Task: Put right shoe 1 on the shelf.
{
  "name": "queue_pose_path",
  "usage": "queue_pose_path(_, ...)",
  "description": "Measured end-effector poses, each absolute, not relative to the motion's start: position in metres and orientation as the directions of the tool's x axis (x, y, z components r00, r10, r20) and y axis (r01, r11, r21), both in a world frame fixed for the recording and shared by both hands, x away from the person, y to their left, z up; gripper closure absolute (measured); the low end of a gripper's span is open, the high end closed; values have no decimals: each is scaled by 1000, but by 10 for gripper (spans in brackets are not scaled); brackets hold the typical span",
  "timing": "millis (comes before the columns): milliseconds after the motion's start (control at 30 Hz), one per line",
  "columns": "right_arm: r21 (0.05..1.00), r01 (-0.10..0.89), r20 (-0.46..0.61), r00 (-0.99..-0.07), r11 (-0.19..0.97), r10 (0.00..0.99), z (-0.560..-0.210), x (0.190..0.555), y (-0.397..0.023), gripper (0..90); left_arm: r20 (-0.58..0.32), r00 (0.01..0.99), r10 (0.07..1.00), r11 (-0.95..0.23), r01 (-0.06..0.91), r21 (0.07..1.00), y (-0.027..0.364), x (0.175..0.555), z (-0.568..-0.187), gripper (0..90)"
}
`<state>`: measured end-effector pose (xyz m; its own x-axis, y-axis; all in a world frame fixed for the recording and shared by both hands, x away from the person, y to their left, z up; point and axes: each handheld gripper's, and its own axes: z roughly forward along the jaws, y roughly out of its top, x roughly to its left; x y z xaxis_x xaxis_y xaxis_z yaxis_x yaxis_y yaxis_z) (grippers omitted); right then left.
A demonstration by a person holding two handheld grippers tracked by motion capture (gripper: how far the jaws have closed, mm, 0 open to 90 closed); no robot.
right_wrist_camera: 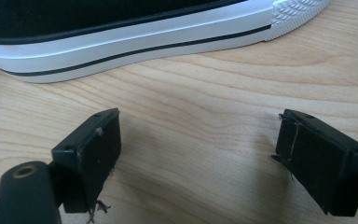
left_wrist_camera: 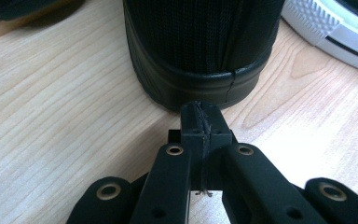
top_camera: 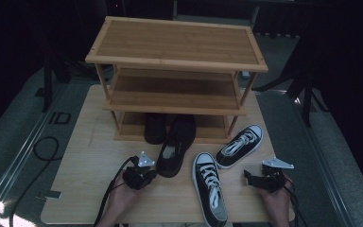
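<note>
High view: I have the left gripper point(top_camera: 147, 174) low over the wooden table point(top_camera: 90, 161), just at the heel of the all-black shoe point(top_camera: 174, 152), which lies with its toe reaching under the bottom shelf of the bamboo shoe rack point(top_camera: 175, 45). In the left gripper view my left gripper's point(left_wrist_camera: 200, 122) pads are pressed flat together with nothing between them, and their tips sit right at the rounded heel of the all-black shoe point(left_wrist_camera: 200, 60); I cannot tell whether they actually touch the rubber or stop just short of it. The table point(left_wrist_camera: 51, 121) grain runs bare on either side of the jaws, and a white-soled sneaker edge point(left_wrist_camera: 331, 28) shows at the upper right. My right gripper point(top_camera: 251, 177) rests near the front right of the table, in the hand point(top_camera: 276, 201), just right of the near black-and-white sneaker point(top_camera: 210, 187), which points toward me. A second black-and-white sneaker point(top_camera: 240, 145) lies angled beyond it, close to the rack's right leg. In the right gripper view the right gripper point(right_wrist_camera: 198, 154) stands wide, pads well apart over bare wood, holding nothing, with the white sole of the sneaker point(right_wrist_camera: 130, 46) ahead of it but apart. Another dark shoe point(top_camera: 155, 127) sits under the rack's lowest shelf, beside the all-black one.
</note>
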<state>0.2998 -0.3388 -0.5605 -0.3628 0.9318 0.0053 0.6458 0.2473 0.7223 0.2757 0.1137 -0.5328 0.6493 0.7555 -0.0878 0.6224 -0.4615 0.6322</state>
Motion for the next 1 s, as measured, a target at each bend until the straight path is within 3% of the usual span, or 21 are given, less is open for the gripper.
queue_pose_path(500, 722, 646, 5, -363, 248, 932, -560, 300, -339, 138, -100, 676, 730, -485, 615, 621, 96, 275, -541, 900)
queue_pose_path(1000, 722, 646, 5, -363, 248, 932, -561, 300, -339, 138, -94, 718, 690, -505, 571, 647, 53, 283, -541, 900)
